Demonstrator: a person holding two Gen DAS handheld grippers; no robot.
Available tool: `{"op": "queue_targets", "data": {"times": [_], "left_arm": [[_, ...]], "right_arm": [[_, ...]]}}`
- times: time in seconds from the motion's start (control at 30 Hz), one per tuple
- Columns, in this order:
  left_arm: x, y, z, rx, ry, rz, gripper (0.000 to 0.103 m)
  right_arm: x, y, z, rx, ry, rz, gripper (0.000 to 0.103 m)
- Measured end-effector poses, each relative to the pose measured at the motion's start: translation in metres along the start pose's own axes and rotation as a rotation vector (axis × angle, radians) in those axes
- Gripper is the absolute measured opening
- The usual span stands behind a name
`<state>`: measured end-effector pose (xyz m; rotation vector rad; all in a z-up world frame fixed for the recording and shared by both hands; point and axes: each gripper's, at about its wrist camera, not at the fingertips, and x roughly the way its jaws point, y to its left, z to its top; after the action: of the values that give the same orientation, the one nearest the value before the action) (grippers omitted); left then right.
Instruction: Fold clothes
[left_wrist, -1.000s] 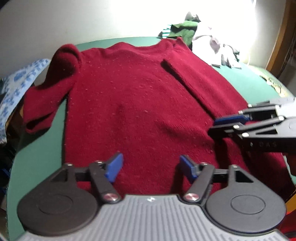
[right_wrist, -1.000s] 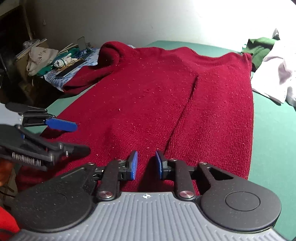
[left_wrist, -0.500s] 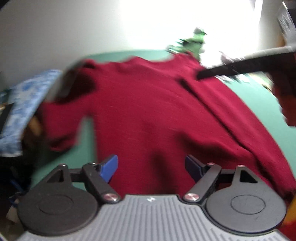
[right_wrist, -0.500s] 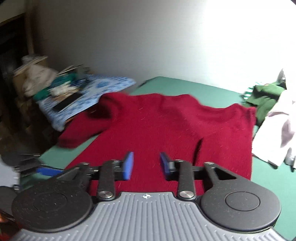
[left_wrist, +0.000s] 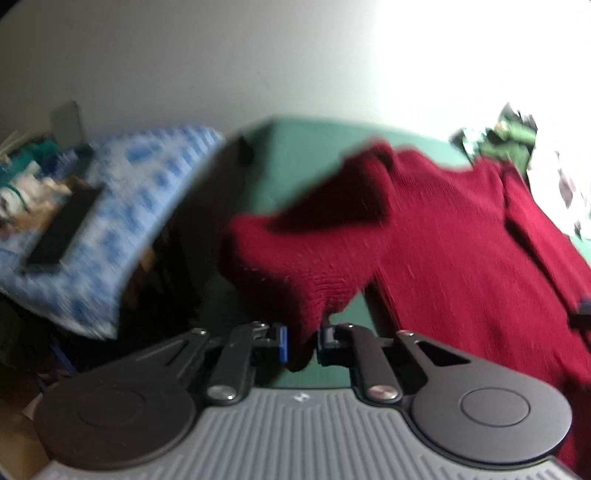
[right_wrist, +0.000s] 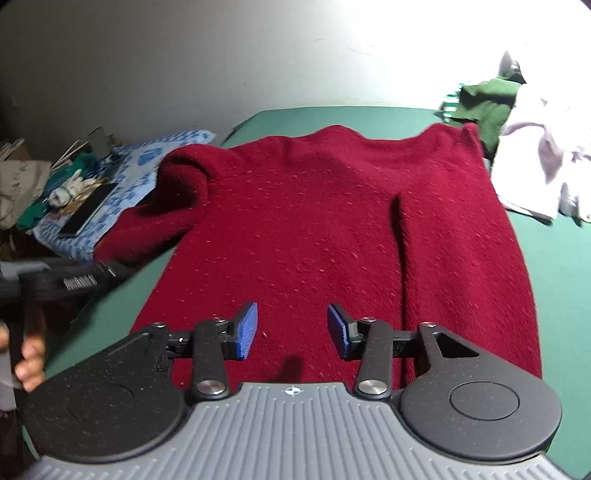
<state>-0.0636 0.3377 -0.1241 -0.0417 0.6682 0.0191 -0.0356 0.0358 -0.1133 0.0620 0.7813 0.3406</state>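
— Where is the sweater (right_wrist: 332, 229) now, and what do your jaws do?

— It lies flat on the green table (right_wrist: 569, 280), spread ahead of my right gripper (right_wrist: 291, 330). That one is released, its blue pads apart, and it hangs just above the lower hem with nothing between them. My left gripper (left_wrist: 301, 345) is closed on the end of the left sleeve (left_wrist: 306, 254); the red knit sits pinched between the two pads.

— Why hold the sleeve there?

— I judge that the cuff end gives control of the whole sleeve, so it can be carried across the body. The other sleeve (right_wrist: 400, 258) already lies folded over the body, ahead and to the right of my right jaws.

— What can you not see well?

— The left view is blurred, so how deep the cloth sits in the pads is unclear. The near hem is hidden under my right gripper. The pile of green and white clothes (right_wrist: 524, 140) far right is partly washed out by strong light.
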Motion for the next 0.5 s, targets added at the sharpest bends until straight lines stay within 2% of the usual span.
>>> {"op": "queue_targets", "data": {"times": [0.13,0.27,0.33,0.5], "left_arm": [[-0.038,0.019,0.019,0.009,-0.13,0.15,0.013],[-0.051,0.028,0.032,0.054,-0.202,0.321,0.013],[-0.051,0.028,0.04,0.059,-0.227,0.346,0.013],[-0.052,0.011,0.068,0.094,-0.321,0.349,0.013]], "right_arm": [[-0.002,-0.008,-0.004,0.054,-0.012,-0.043,0.045],[0.003,-0.016,-0.007,0.096,0.005,-0.063,0.046],[0.008,-0.016,-0.008,0.097,0.026,-0.063,0.046],[0.009,-0.013,-0.008,0.065,0.029,-0.055,0.047]]}}
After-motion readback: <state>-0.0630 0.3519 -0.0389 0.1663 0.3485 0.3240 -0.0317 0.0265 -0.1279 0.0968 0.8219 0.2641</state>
